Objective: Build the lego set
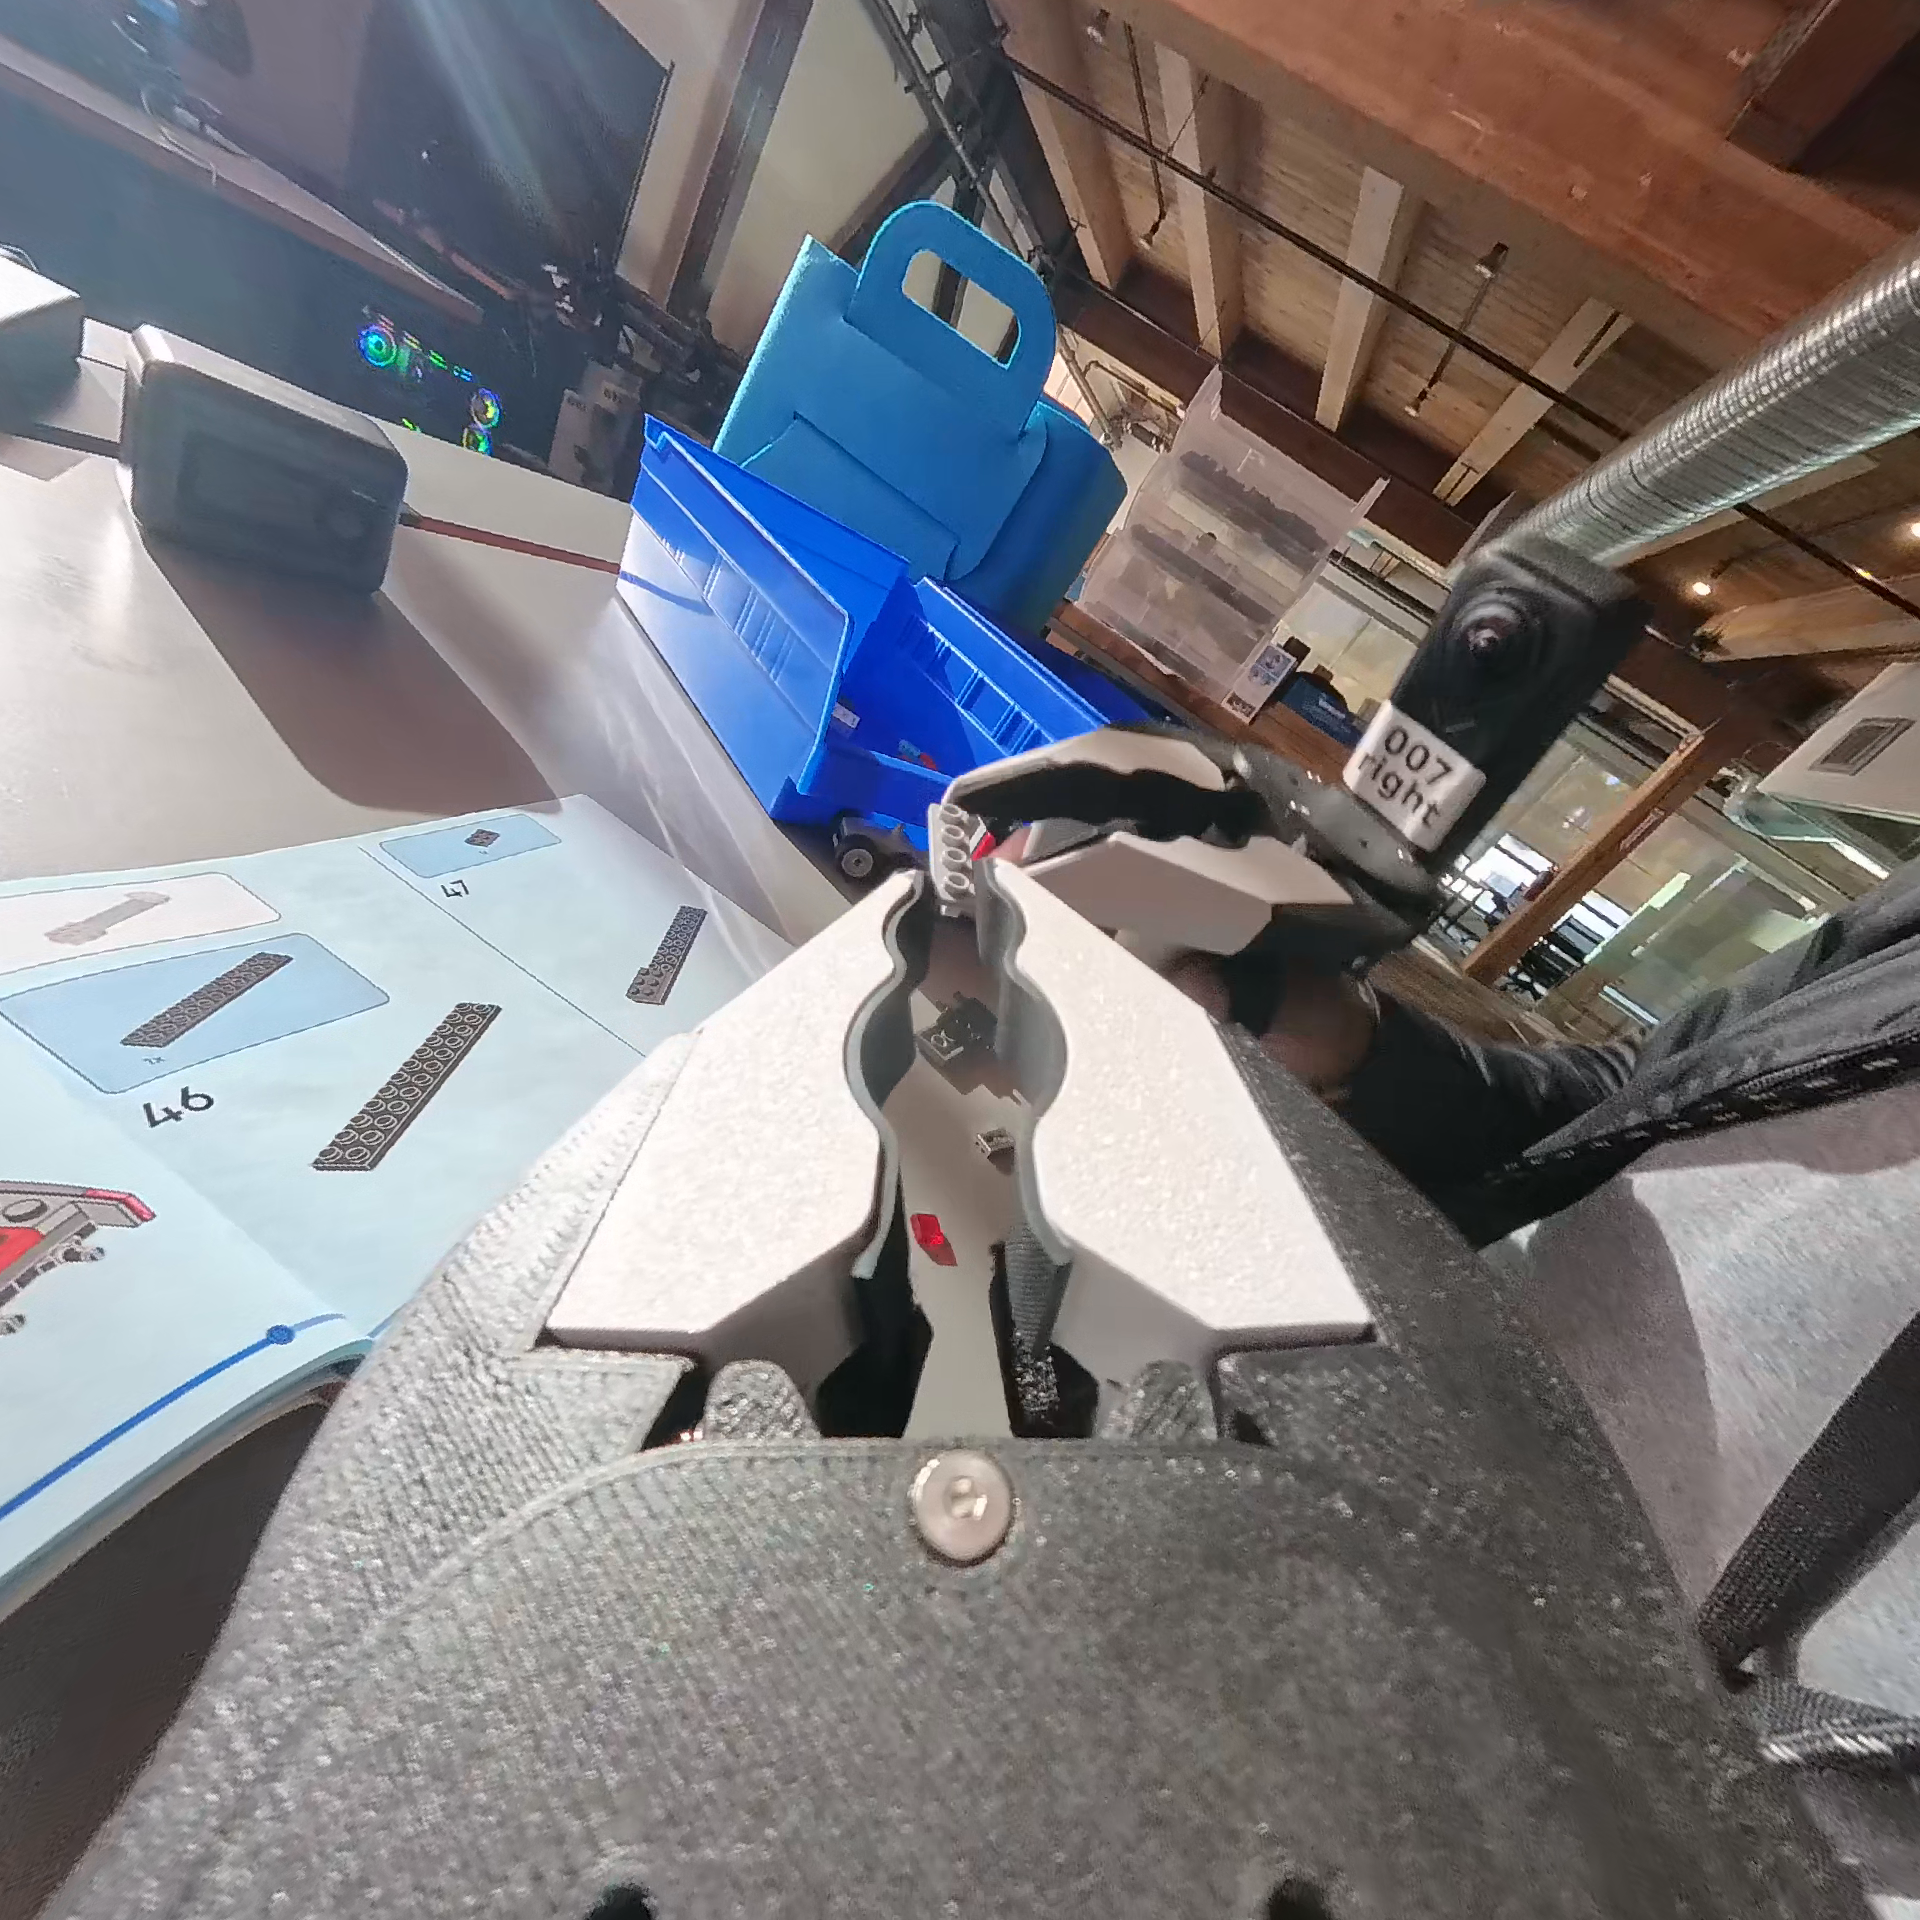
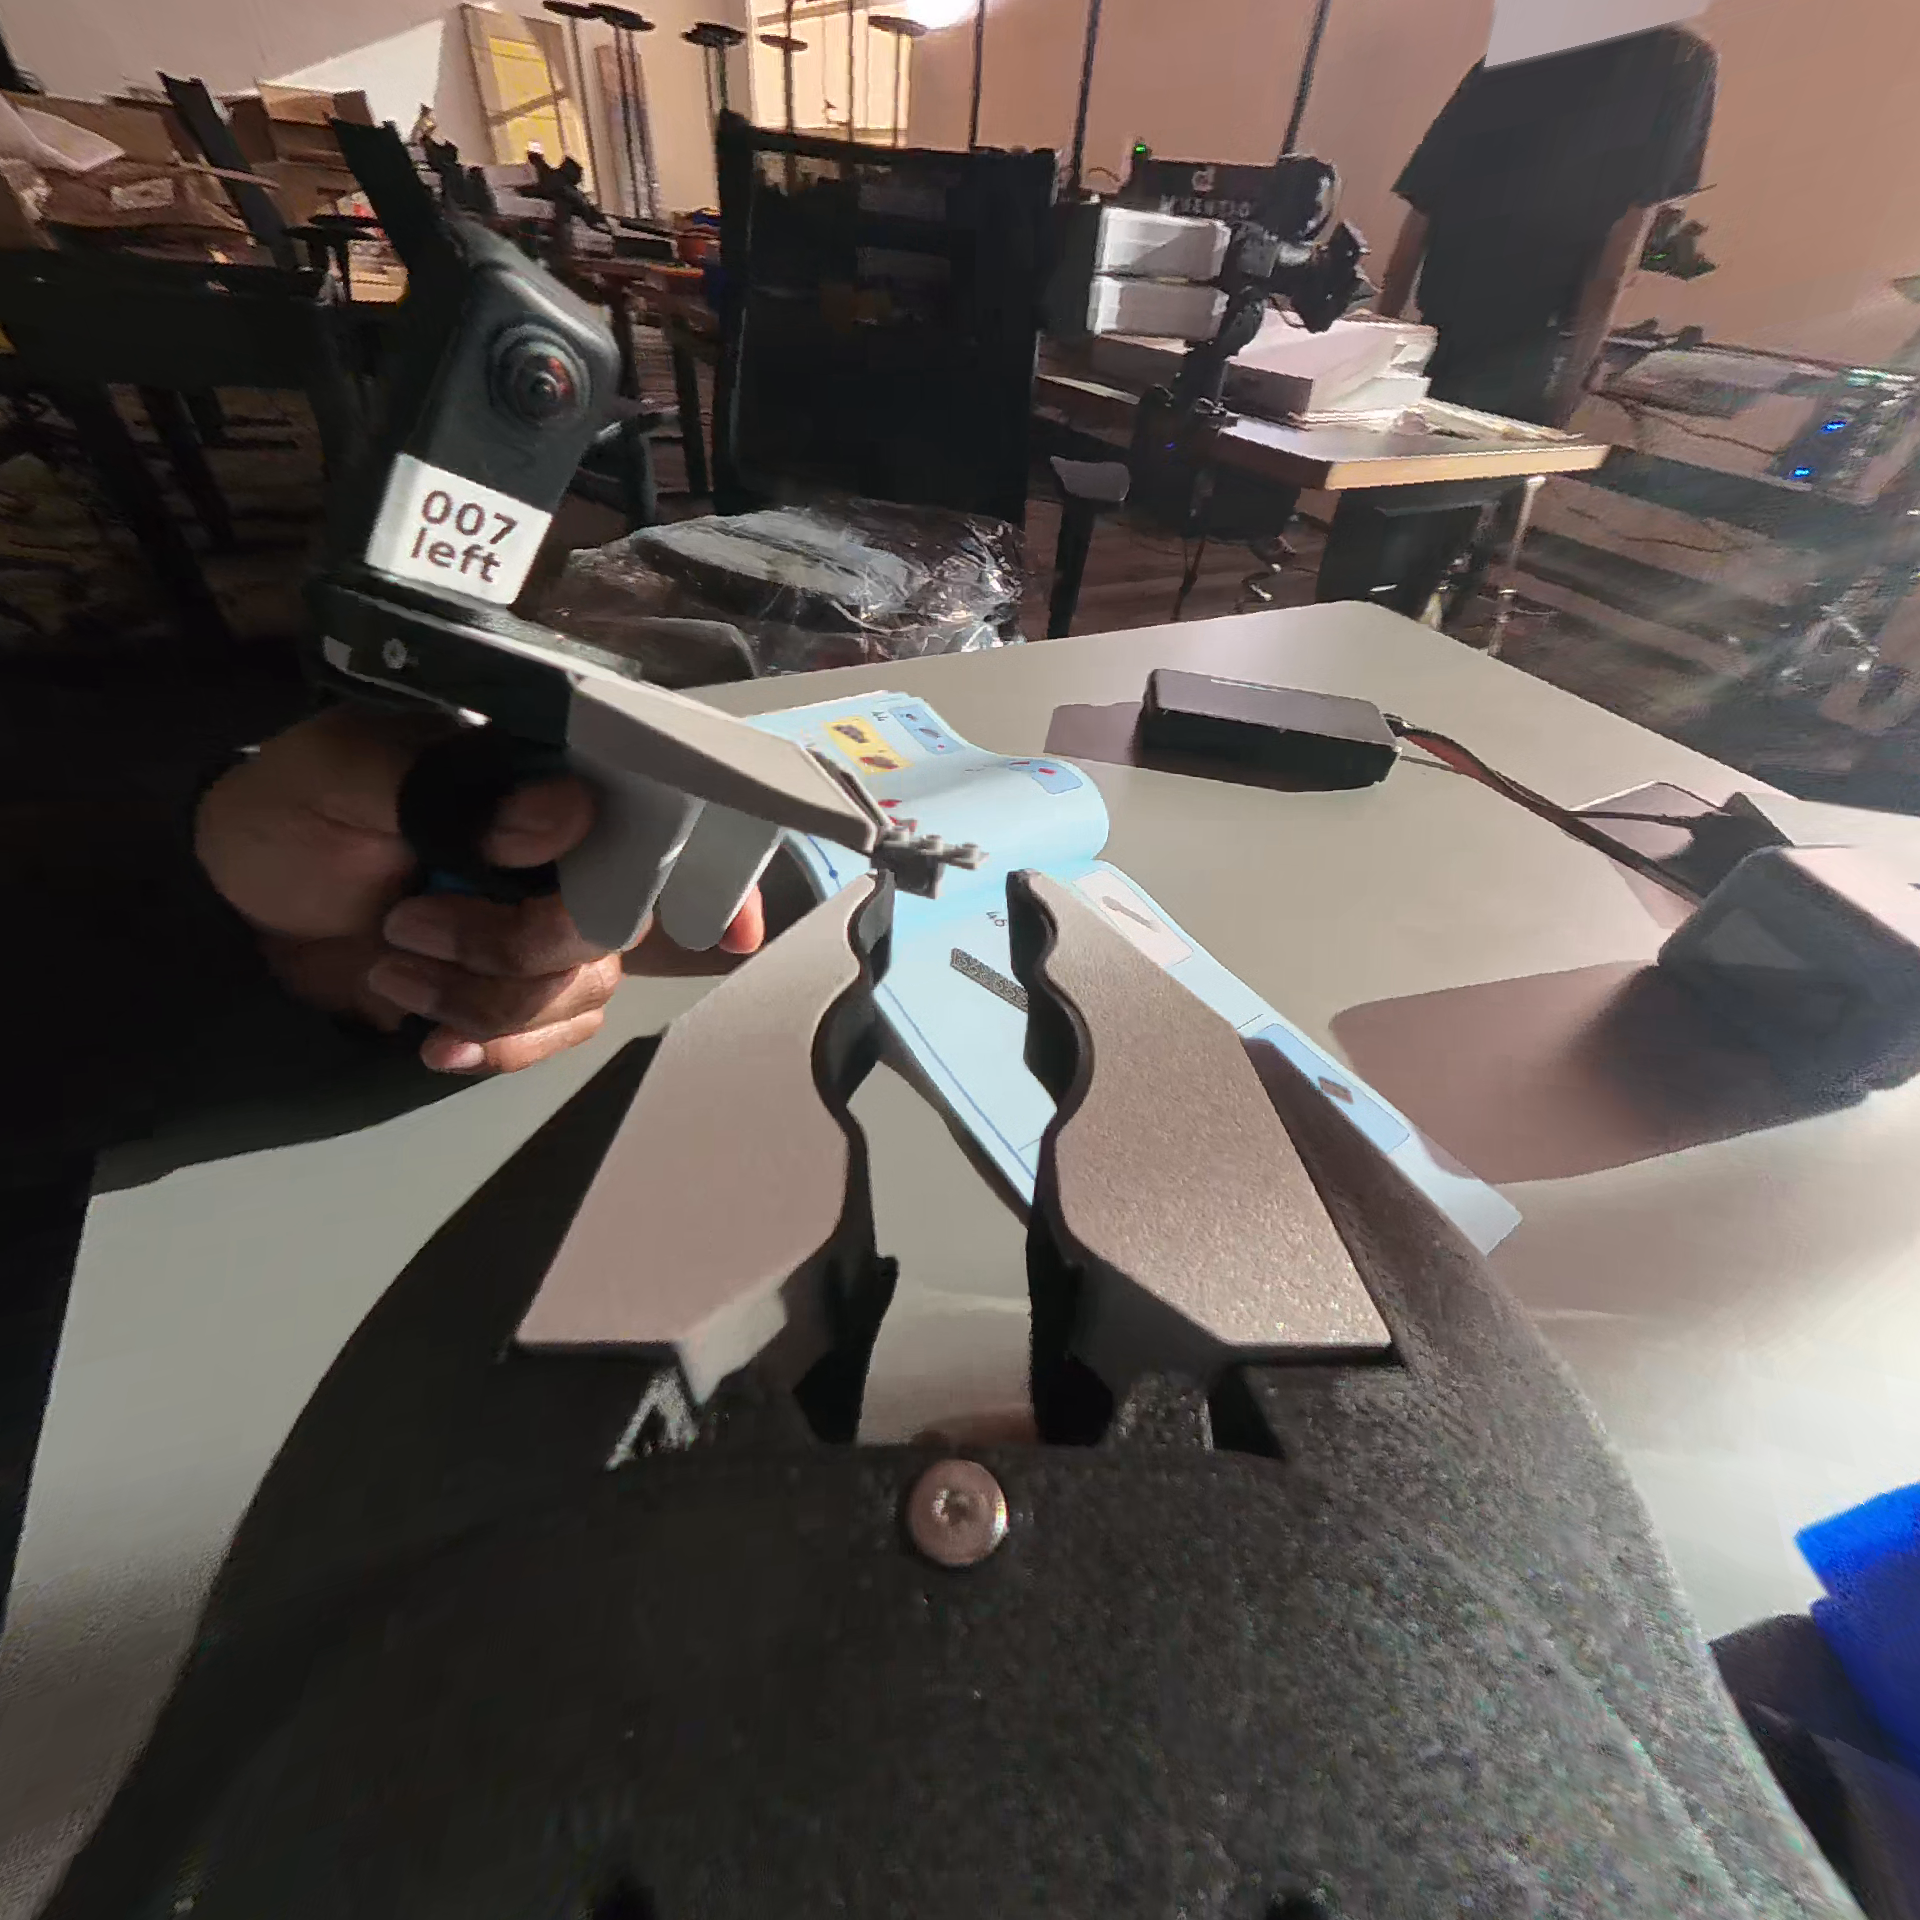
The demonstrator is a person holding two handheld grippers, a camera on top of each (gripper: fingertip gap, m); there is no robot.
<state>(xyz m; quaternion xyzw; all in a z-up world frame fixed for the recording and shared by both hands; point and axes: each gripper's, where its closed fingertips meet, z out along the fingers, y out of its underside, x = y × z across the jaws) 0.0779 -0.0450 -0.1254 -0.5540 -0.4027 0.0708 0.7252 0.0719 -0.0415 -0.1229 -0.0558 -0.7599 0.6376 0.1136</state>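
- Working over a grey table (image 2: pixel 1299 665), both tools raised above it so the join happens in free air, clear of the surface.
- Blue bins (image 1: pixel 748 623) sit at 12 o'clock in the left wrist view, likely the parts supply; a small wheeled lego piece (image 1: pixel 862 844) lies at their foot, with a blue felt bag (image 1: pixel 935 416) behind.
- Instruction booklet (image 1: pixel 312 997) lies open at 9 o'clock in the left wrist view and straight ahead in the right wrist view, probably kept flat there so the current step stays readable.
- Black power bank (image 2: pixel 1262 725) at 1 o'clock in the right wrist view, cabled to a small tilted device (image 2: pixel 1787 935) at 3 o'clock; well apart from the work.
- Left gripper (image 1: pixel 958 883): tongs nearly together, clamped on a light grey studded lego piece (image 1: pixel 961 847) at the very tips. Tip grip leaves most of the piece exposed for mating.
- Right gripper (image 2: pixel 951 899): tongs apart, nothing visibly between them, left tip just beside the piece. Contact: cannot tell.
- In the left wrist view the right gripper comes in from 2 o'clock, meeting the piece head-on.
- Something red sits against the piece at that junction; too small to identify.
- Judgement: a mid-air hand-off or press-fit; the thin grip risks the piece twisting under push.
- Loose bits (image 1: pixel 932 1236), one red, lie on the table below.
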